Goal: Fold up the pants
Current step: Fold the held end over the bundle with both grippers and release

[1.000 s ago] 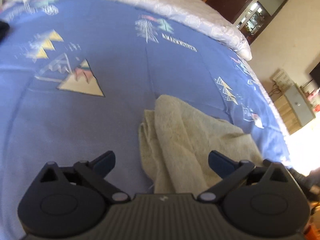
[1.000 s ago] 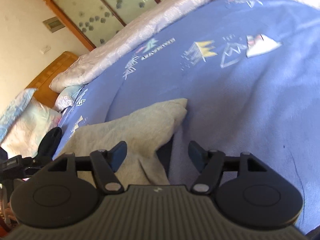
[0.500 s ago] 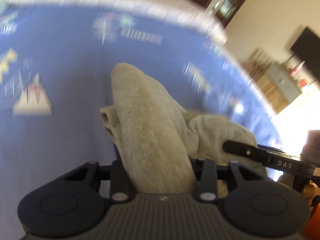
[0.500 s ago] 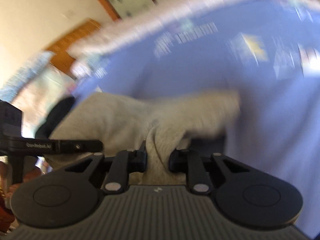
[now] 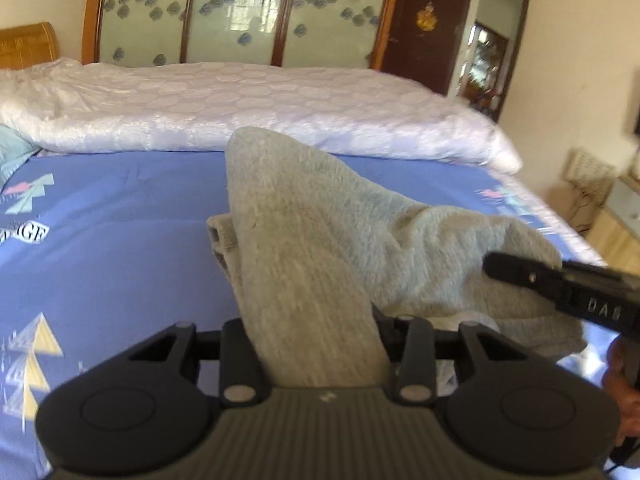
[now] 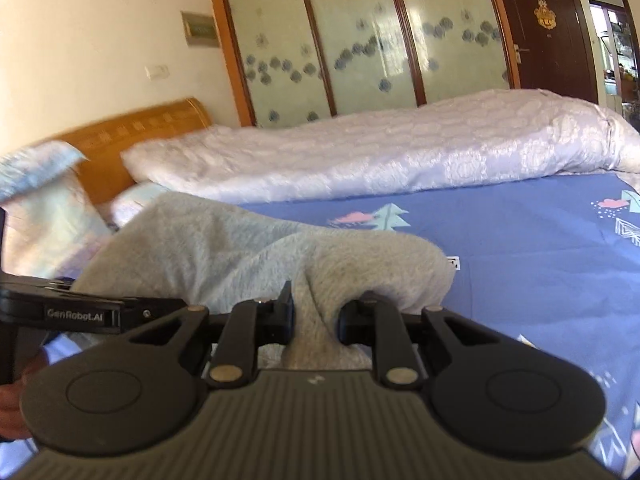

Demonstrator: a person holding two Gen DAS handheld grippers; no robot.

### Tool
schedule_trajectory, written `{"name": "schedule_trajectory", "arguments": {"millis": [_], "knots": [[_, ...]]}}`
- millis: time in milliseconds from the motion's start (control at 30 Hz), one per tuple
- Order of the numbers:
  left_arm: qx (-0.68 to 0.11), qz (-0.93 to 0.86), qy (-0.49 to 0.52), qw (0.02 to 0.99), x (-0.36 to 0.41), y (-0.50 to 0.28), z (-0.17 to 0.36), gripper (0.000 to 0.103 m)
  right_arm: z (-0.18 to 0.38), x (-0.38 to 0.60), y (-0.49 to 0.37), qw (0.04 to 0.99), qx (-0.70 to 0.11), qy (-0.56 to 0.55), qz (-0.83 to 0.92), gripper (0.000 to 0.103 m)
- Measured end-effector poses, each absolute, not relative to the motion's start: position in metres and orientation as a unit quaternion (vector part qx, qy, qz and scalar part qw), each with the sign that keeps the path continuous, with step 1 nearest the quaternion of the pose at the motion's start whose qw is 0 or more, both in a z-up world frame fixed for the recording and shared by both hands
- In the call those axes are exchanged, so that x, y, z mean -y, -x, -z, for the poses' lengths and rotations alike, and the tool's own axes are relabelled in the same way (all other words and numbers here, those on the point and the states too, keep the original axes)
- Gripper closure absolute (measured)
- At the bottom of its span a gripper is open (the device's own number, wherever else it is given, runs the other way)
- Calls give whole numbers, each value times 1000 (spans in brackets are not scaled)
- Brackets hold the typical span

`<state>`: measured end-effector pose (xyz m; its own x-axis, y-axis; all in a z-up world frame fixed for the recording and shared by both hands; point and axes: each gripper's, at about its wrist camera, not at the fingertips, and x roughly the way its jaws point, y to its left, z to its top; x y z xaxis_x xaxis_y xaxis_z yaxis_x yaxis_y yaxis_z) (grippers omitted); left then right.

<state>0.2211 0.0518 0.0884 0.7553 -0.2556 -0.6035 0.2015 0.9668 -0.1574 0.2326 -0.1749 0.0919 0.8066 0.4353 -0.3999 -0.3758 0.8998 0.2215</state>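
Bed (image 5: pixel 120 240) fills the middle and lower frame in both wrist views; blue sheet (image 6: pixel 520 248) printed with trees, triangles, lettering. White quilt (image 5: pixel 260 108) bunched in a long roll across the far side, upper middle. Behind it, sliding wardrobe doors (image 6: pixel 360 40) with frosted flowered glass in wooden frames; dark door (image 6: pixel 548 28) at upper right. Wooden headboard (image 6: pixel 132 136) and a pale pillow (image 6: pixel 48 200) at left in the right wrist view.

Pants (image 5: pixel 320 248): grey, fleecy, soft. Lifted off the sheet, bunched between the two tools, centre of both frames. A ribbed edge shows at the left of the hanging fold in the left wrist view.

Left tool (image 5: pixel 316 344): jaws drawn in on a thick fold of the pants, cloth rising up and away. Right tool (image 6: pixel 316 320): jaws clamped on a narrower gather. Each tool's arm intrudes at the other's frame edge, against the cloth.
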Motion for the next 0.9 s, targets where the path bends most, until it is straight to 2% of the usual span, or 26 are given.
{"name": "schedule_trajectory", "arguments": {"millis": [167,233,267,300,333,367,433,467,500,600,700,900], "knots": [[-319,104,46,941,-56,-276,-86,66,-97,163,-282,952,-206,-59,-218,81],[-325,93,44,940,-57,-301,-77,62,-90,162,-297,951,-213,-71,-214,81],[-333,85,43,938,-62,-311,-66,58,-82,162,-308,948,-227,-81,-208,81],[-346,73,38,935,-62,-322,-54,40,-70,163,-320,944,-247,-94,-197,79],[-364,50,27,930,-62,-333,-38,32,-55,162,-332,939,-273,-106,-182,72],[-394,20,11,919,-60,-346,-16,33,-33,162,-343,929,-314,-117,-158,69],[-424,-4,2,906,-61,-359,16,23,20,167,-365,895,-410,-142,-102,61],[-411,-10,13,911,-65,-356,22,12,30,177,-356,904,-373,-176,-110,59],[-407,-23,22,913,-68,-354,23,6,33,184,-350,904,-361,-191,-123,58],[-414,-33,46,909,-72,-349,18,7,27,193,-338,902,-362,-199,-127,56],[-409,-56,31,910,-65,-340,0,12,11,194,-322,910,-362,-176,-98,47],[-397,-68,14,915,-52,-287,-41,14,-14,200,-255,918,-356,-165,-60,47]]}}
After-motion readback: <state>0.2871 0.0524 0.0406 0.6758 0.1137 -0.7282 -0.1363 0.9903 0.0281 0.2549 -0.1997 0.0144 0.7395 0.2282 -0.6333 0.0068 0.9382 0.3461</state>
